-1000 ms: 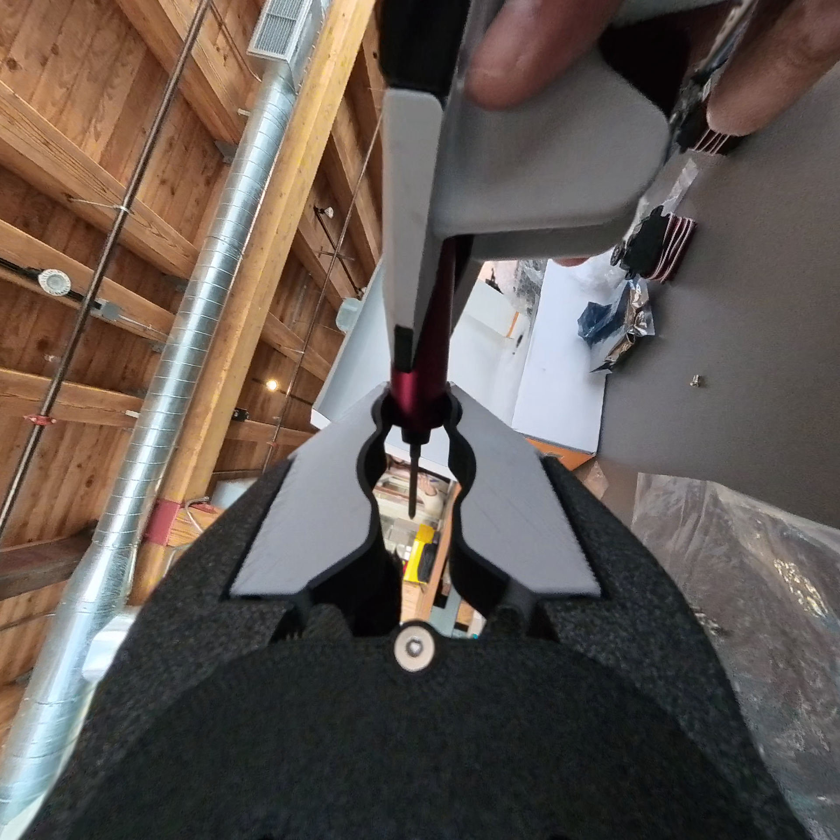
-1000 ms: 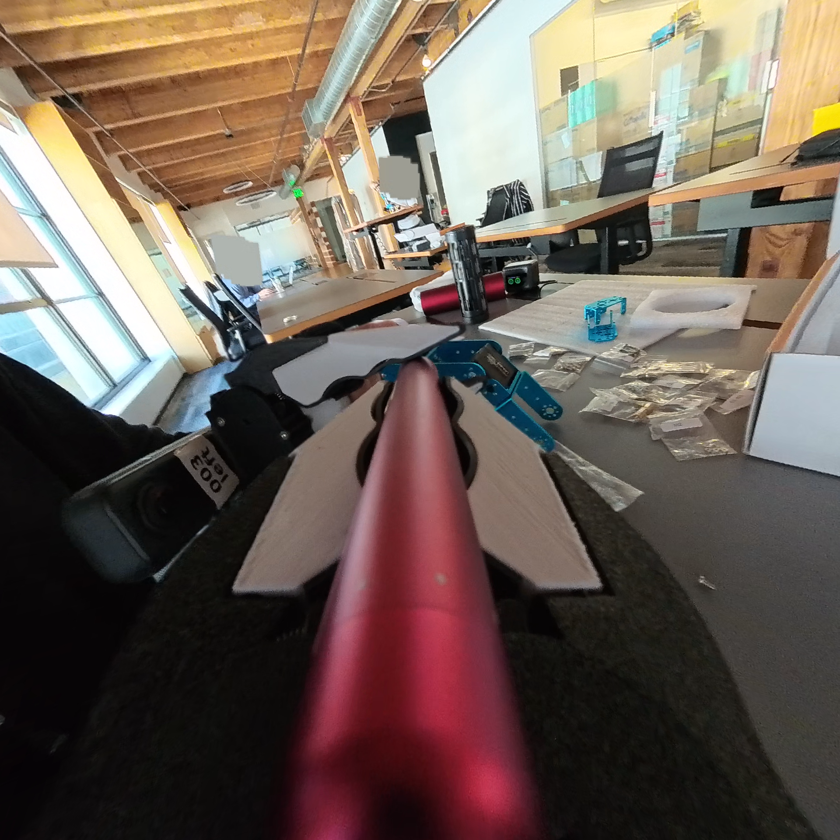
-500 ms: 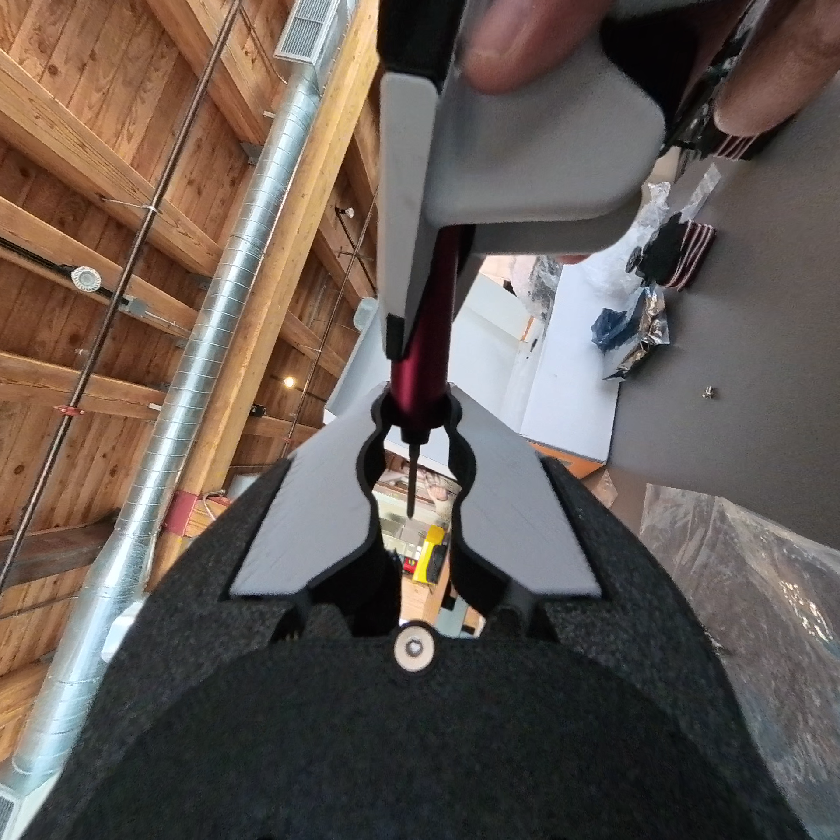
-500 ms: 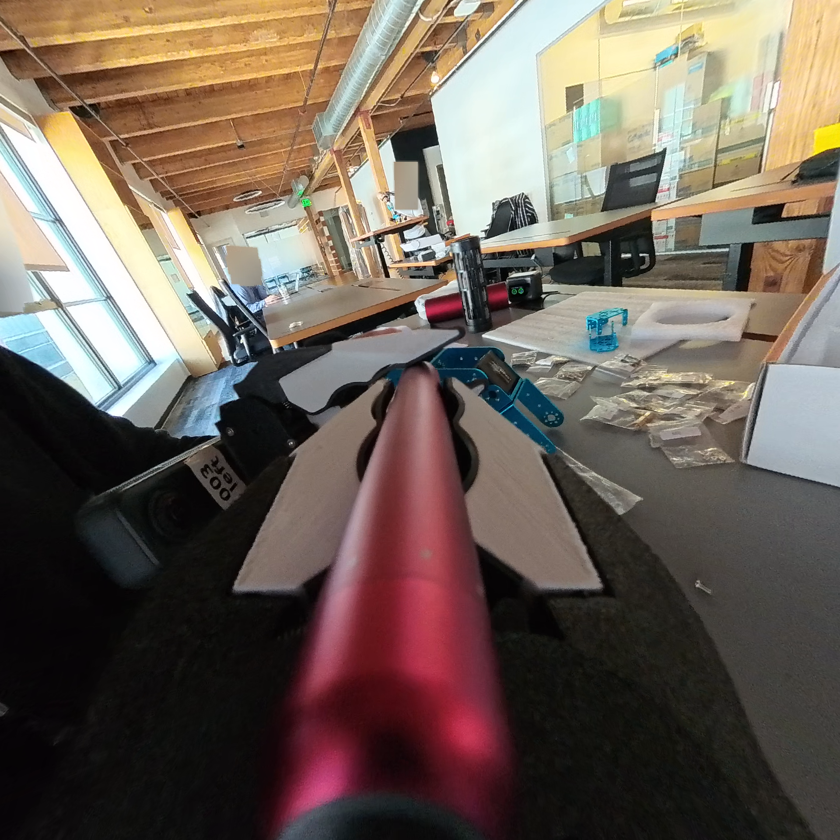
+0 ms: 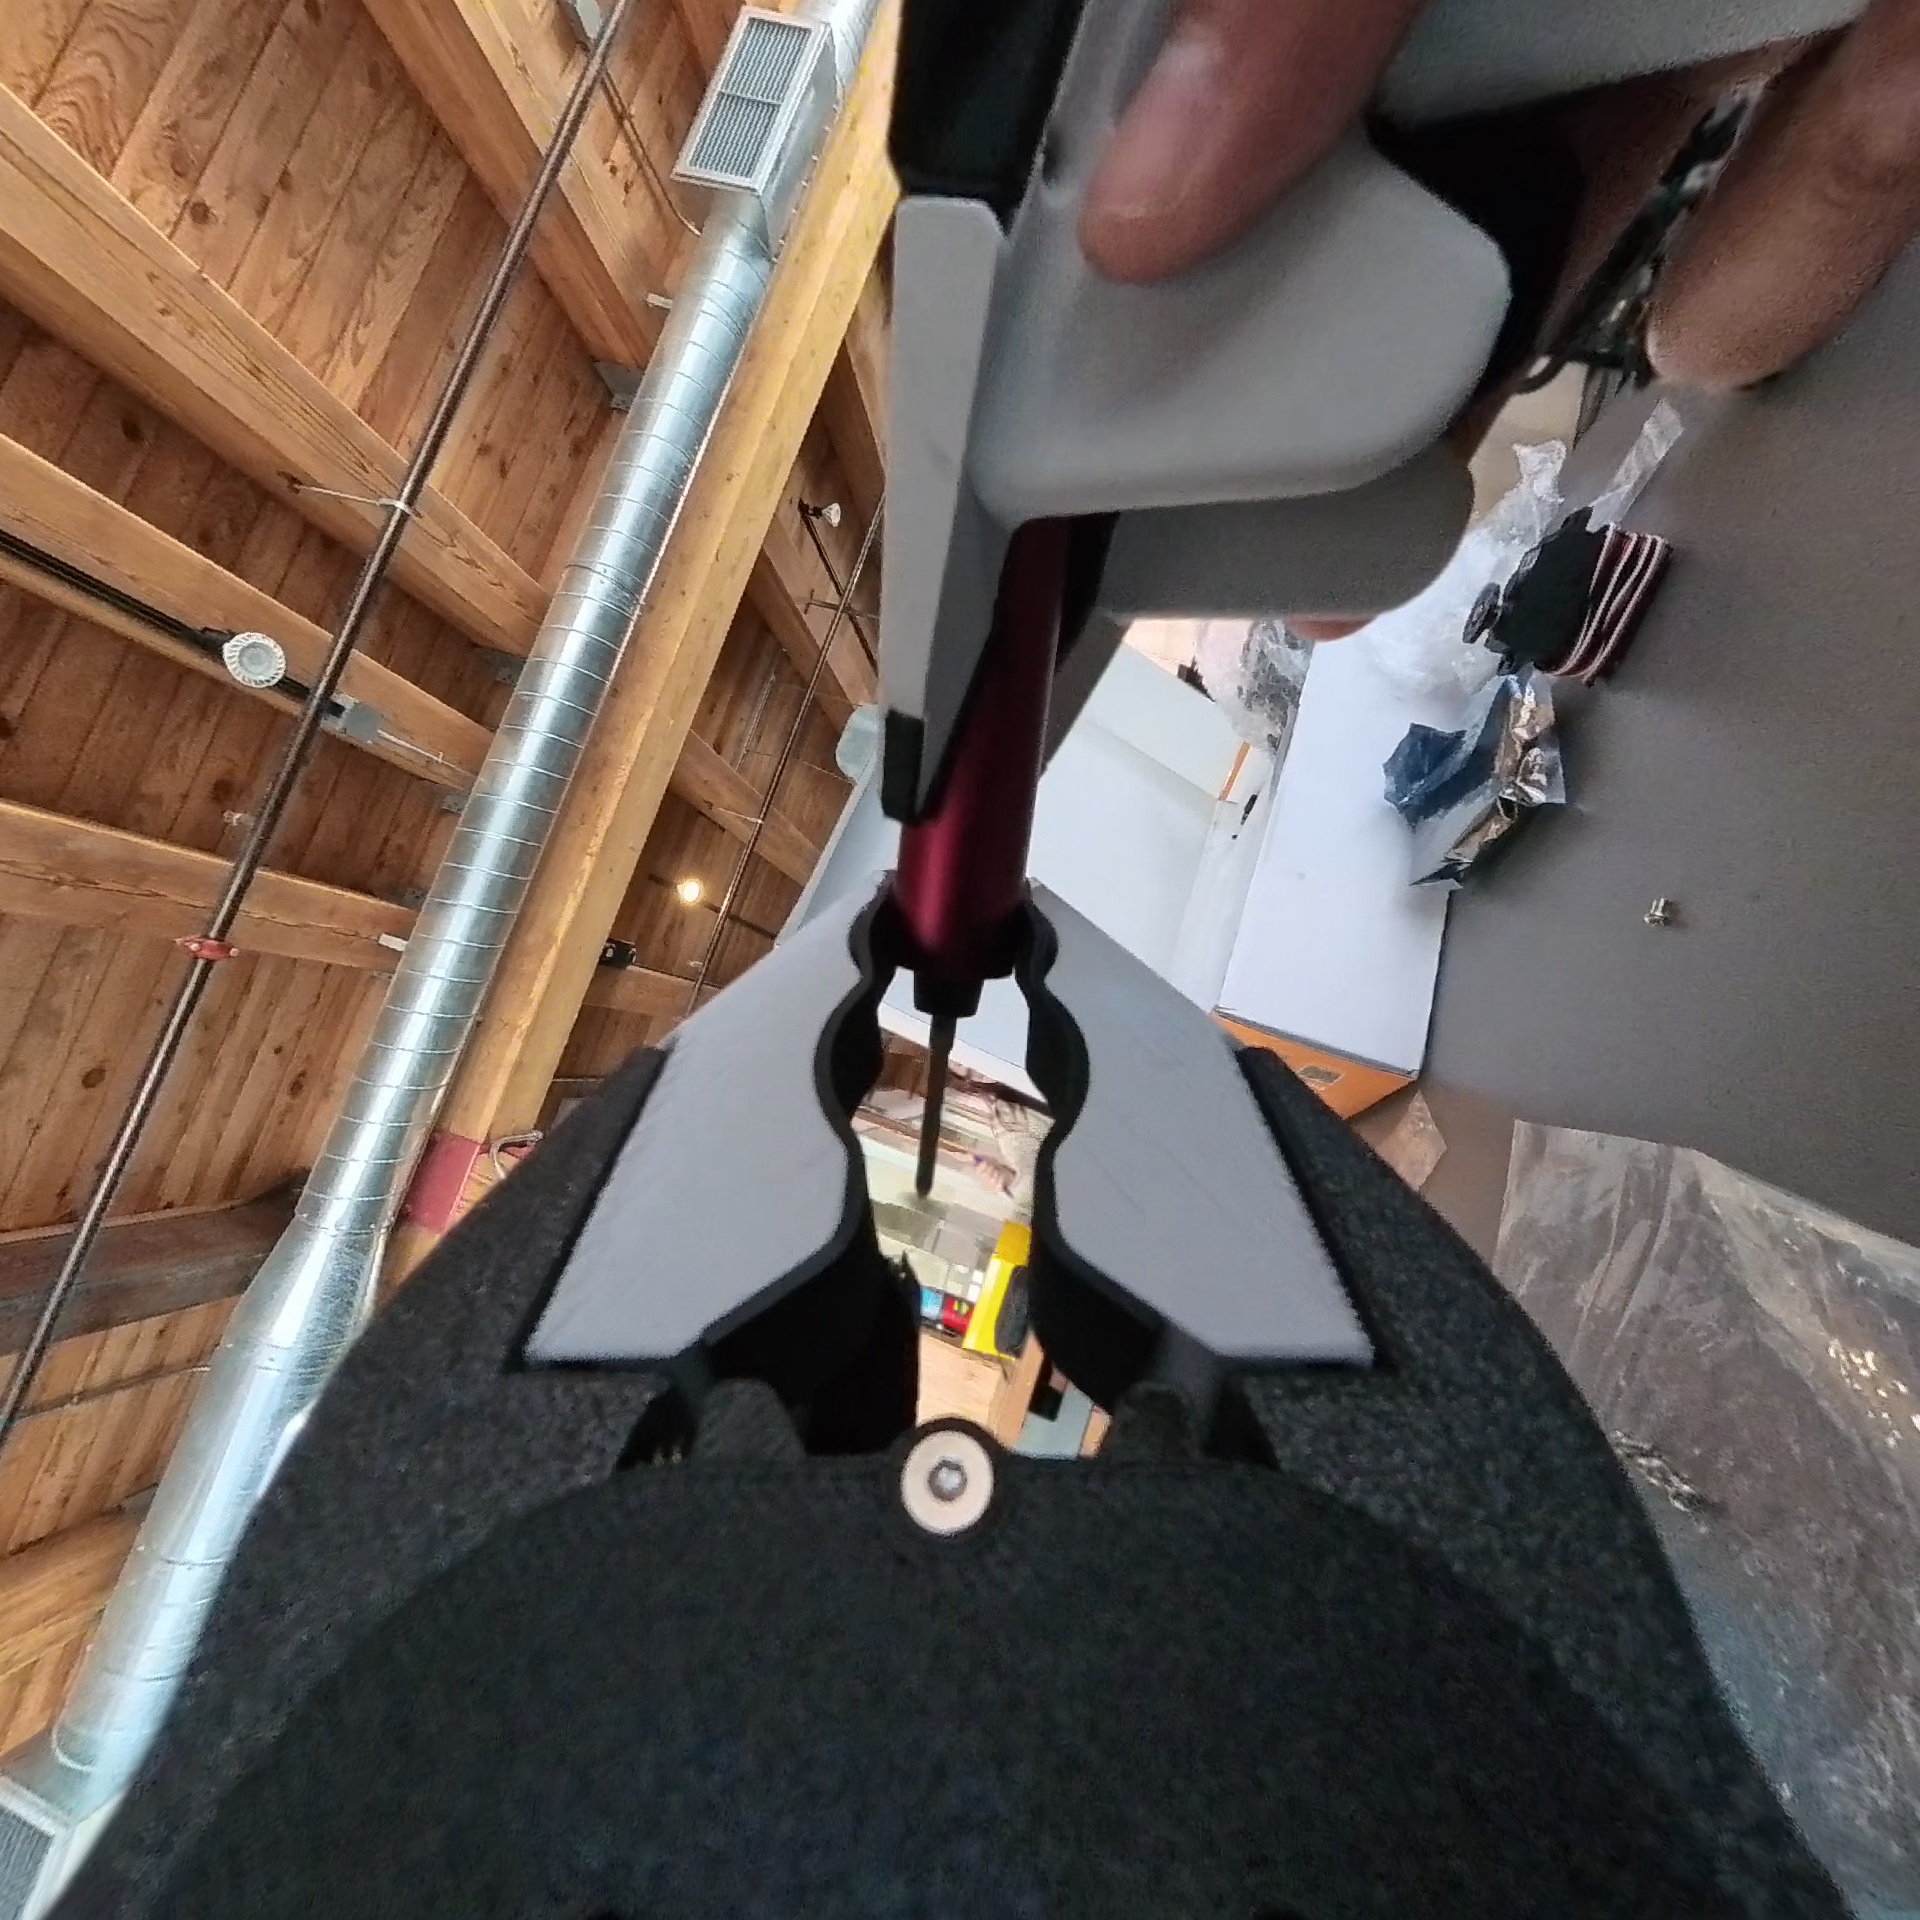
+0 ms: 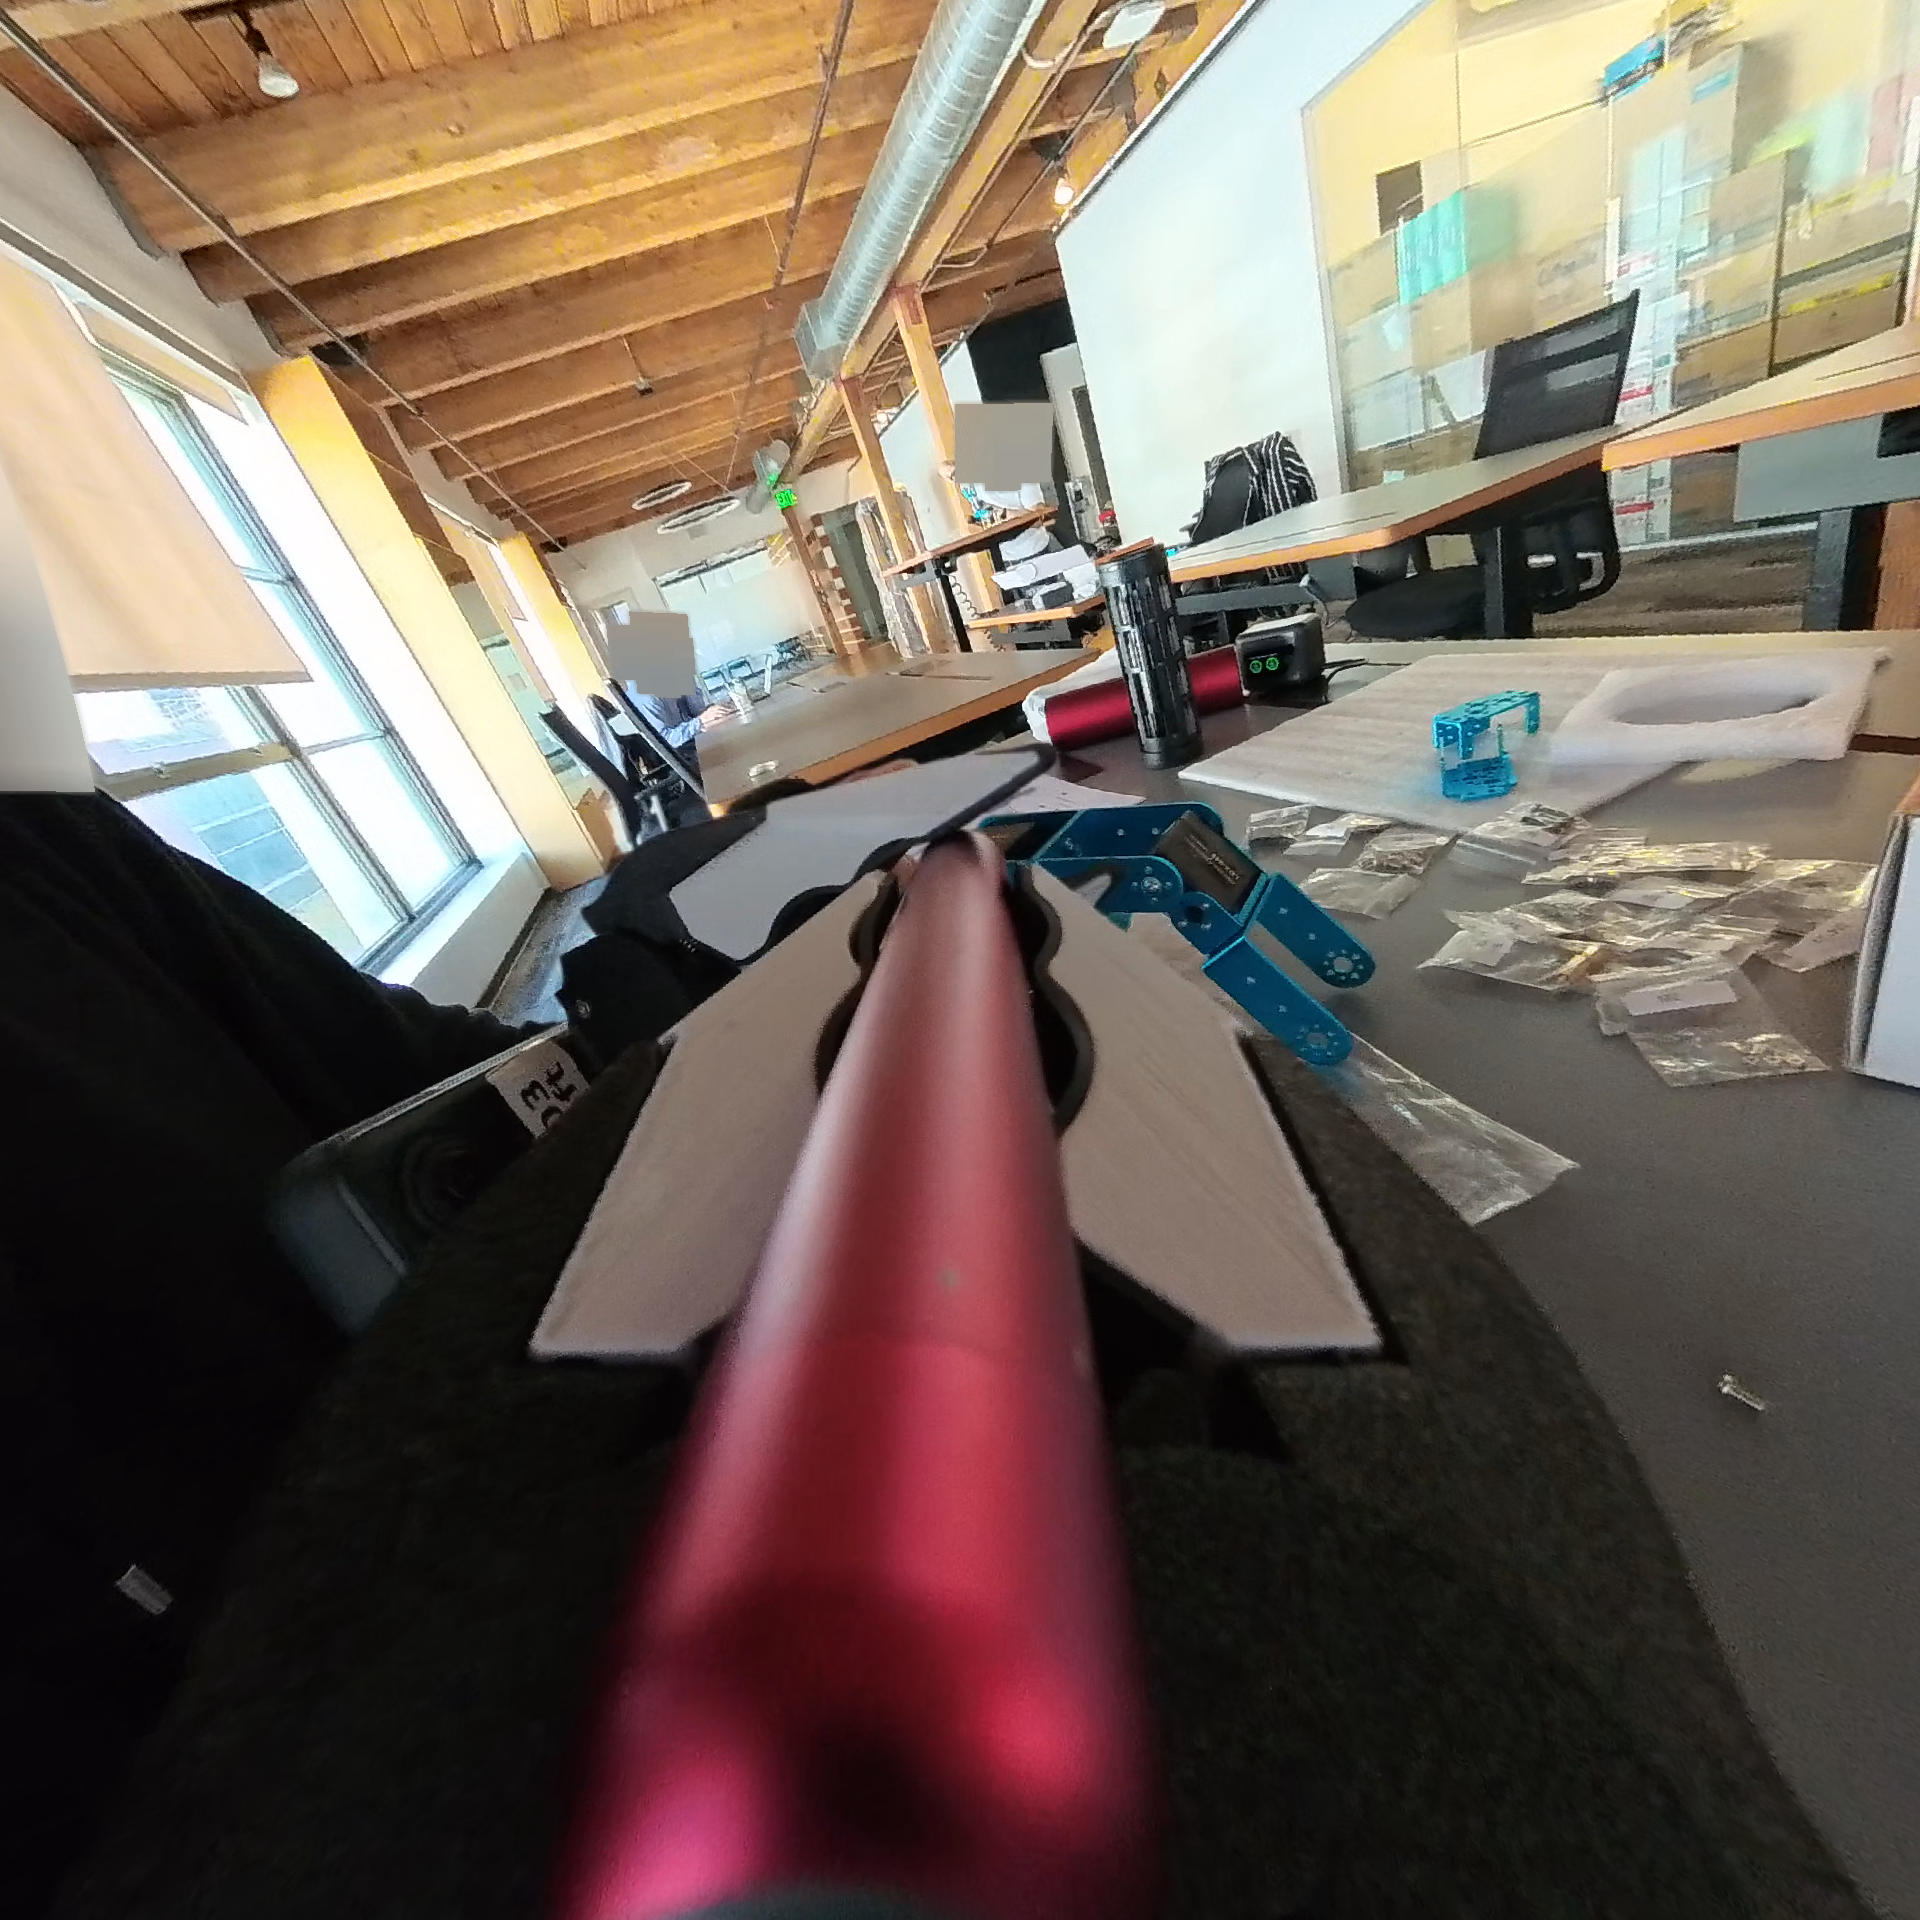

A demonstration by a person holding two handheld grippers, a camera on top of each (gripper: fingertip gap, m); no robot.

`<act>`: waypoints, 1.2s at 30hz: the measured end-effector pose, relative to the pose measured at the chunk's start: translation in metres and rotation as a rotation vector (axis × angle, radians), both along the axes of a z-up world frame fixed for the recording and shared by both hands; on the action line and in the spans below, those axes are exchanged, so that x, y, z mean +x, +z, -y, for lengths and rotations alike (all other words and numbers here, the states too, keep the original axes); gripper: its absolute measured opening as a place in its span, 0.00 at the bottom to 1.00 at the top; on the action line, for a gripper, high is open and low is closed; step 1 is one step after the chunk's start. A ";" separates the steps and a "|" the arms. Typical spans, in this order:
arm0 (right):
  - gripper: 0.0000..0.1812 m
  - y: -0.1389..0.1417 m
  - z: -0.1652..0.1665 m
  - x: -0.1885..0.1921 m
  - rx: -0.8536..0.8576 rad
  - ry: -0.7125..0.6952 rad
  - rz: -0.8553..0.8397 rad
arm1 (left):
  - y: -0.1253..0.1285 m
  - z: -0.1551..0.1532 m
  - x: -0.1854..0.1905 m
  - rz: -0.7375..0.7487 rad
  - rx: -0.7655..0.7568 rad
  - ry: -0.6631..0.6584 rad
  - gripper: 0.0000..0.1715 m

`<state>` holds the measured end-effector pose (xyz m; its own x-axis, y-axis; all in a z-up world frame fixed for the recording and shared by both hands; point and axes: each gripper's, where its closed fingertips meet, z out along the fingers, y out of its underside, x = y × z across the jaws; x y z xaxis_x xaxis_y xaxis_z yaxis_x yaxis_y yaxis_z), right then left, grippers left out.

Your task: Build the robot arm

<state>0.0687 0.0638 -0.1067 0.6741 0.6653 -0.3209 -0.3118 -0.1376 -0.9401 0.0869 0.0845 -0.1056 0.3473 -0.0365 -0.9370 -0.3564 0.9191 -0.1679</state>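
A red-handled screwdriver (image 6: 914, 1247) runs forward between the fingers of my right gripper (image 6: 961, 894), which is shut on its handle. My left gripper (image 5: 951, 940) is shut on the front end of the same screwdriver (image 5: 977, 790), and the thin bit (image 5: 940, 1101) points back toward its camera. In the left wrist view the right gripper's white finger (image 5: 925, 468) and a person's fingers (image 5: 1174, 156) show above. In the right wrist view the left gripper's white finger (image 6: 883, 821) crosses the tip. A blue metal bracket assembly (image 6: 1195, 904) lies just beyond.
The grey table (image 6: 1662, 1195) holds several small bags of hardware (image 6: 1621, 914), a white box (image 6: 1886, 956), a small blue bracket (image 6: 1475, 748) on white foam, a black cylinder (image 6: 1153, 655), a red cylinder (image 6: 1091, 707) and a loose screw (image 6: 1740, 1392). A plastic sheet (image 5: 1714, 1351) lies at the right. My left and right fingertips are right by each other.
Both grippers keep their hold on the screwdriver. The pair has tilted and shifted a little, so the background has slid in both views.
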 end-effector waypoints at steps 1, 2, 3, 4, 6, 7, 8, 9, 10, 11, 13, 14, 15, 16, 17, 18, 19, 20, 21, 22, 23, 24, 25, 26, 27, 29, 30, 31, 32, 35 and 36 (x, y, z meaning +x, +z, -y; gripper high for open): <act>0.13 0.000 -0.001 0.000 0.002 -0.004 -0.001 | 0.000 0.000 0.000 0.002 0.004 0.003 0.11; 0.12 -0.003 -0.002 -0.002 -0.007 -0.003 0.012 | 0.000 0.001 0.001 -0.002 0.000 -0.002 0.12; 0.12 -0.006 -0.003 -0.005 -0.019 0.001 0.028 | -0.001 0.002 0.002 -0.006 -0.002 -0.007 0.11; 0.12 -0.005 -0.004 -0.005 -0.006 -0.010 0.026 | 0.000 0.002 0.003 -0.002 0.002 0.001 0.12; 0.13 0.000 -0.003 -0.003 0.022 -0.029 0.038 | 0.002 0.004 0.004 0.001 -0.012 -0.016 0.11; 0.15 0.001 -0.003 -0.003 0.031 -0.036 0.042 | 0.004 0.004 0.004 0.007 -0.021 -0.019 0.12; 0.17 0.002 -0.002 -0.004 0.028 -0.034 0.041 | 0.005 0.004 0.003 0.013 -0.014 -0.019 0.11; 0.13 0.001 -0.002 -0.004 0.027 -0.036 0.051 | 0.005 0.004 0.003 0.009 -0.003 -0.021 0.11; 0.12 0.001 -0.002 -0.004 0.035 -0.044 0.068 | 0.005 0.004 0.003 0.007 0.007 -0.020 0.11; 0.12 0.000 -0.001 -0.004 0.040 -0.045 0.079 | 0.005 0.005 0.003 0.011 0.024 -0.018 0.12; 0.12 0.001 0.001 -0.005 0.051 -0.042 0.084 | 0.007 0.007 0.002 0.022 0.051 -0.021 0.12; 0.12 0.001 0.001 -0.005 0.056 -0.041 0.084 | 0.008 0.008 0.002 0.025 0.054 -0.022 0.12; 0.12 0.002 0.002 -0.005 0.057 -0.043 0.080 | 0.008 0.008 0.002 0.025 0.055 -0.020 0.12; 0.12 0.002 0.002 -0.005 0.058 -0.045 0.075 | 0.009 0.008 0.002 0.025 0.058 -0.017 0.12; 0.12 0.002 0.002 -0.004 0.051 -0.041 0.070 | 0.008 0.008 0.003 0.020 0.064 -0.018 0.12; 0.12 0.001 0.003 -0.004 0.029 -0.029 0.060 | 0.007 0.009 0.003 0.011 0.070 -0.021 0.12; 0.12 0.000 0.003 -0.004 0.001 -0.012 0.048 | 0.005 0.009 0.003 0.003 0.072 -0.024 0.12; 0.12 -0.001 0.003 -0.004 -0.013 -0.003 0.045 | 0.004 0.009 0.002 0.000 0.073 -0.024 0.12; 0.13 -0.001 0.003 -0.003 -0.007 -0.008 0.044 | 0.003 0.008 0.002 0.003 0.080 -0.022 0.12; 0.13 -0.001 0.004 -0.002 0.001 -0.012 0.045 | 0.003 0.007 0.001 0.000 0.087 -0.019 0.12; 0.12 -0.001 0.004 -0.003 0.003 -0.009 0.046 | 0.003 0.007 0.001 -0.001 0.087 -0.021 0.12; 0.12 -0.001 0.004 -0.003 0.010 -0.007 0.047 | 0.003 0.007 0.001 0.004 0.082 -0.018 0.12; 0.13 0.000 0.004 -0.004 0.027 -0.013 0.060 | 0.004 0.007 0.000 0.010 0.080 -0.017 0.12; 0.13 0.001 0.005 -0.005 0.041 -0.016 0.066 | 0.006 0.008 -0.001 0.019 0.085 -0.019 0.12; 0.13 0.002 0.006 -0.005 0.042 -0.012 0.066 | 0.007 0.009 -0.001 0.025 0.090 -0.024 0.12; 0.13 0.002 0.006 -0.005 0.053 -0.017 0.075 | 0.008 0.009 -0.001 0.033 0.088 -0.022 0.12; 0.13 0.002 0.006 -0.005 0.053 -0.016 0.075 | 0.008 0.009 -0.001 0.032 0.093 -0.019 0.12; 0.13 0.001 0.006 -0.005 0.038 -0.014 0.075 | 0.006 0.008 -0.001 0.015 0.091 -0.023 0.12; 0.13 -0.001 0.005 -0.004 0.011 -0.008 0.065 | 0.002 0.008 0.001 -0.012 0.080 -0.034 0.12; 0.12 -0.002 0.004 -0.001 -0.013 -0.005 0.033 | 0.000 0.006 0.001 -0.033 0.080 -0.037 0.12; 0.13 -0.001 0.005 0.002 0.000 -0.018 0.034 | 0.001 0.005 0.000 -0.030 0.092 -0.030 0.12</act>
